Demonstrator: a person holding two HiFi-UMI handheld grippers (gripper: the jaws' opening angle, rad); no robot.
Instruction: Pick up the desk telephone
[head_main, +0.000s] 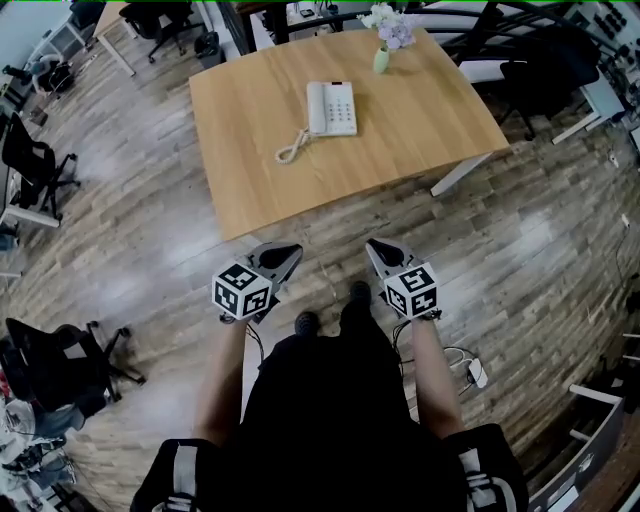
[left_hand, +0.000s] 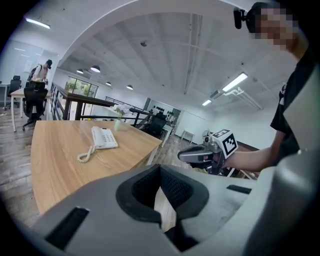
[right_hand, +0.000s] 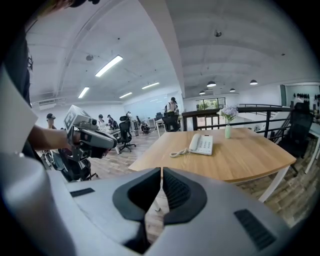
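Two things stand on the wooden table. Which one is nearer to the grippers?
The white desk telephone, near the middle of the table. The small vase of flowers stands farther back, by the far edge.

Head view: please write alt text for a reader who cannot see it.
A white desk telephone lies on a light wooden table, a small green vase of pale flowers beyond it. A standing person holds the left tool and right tool, both shut and empty, short of the table.
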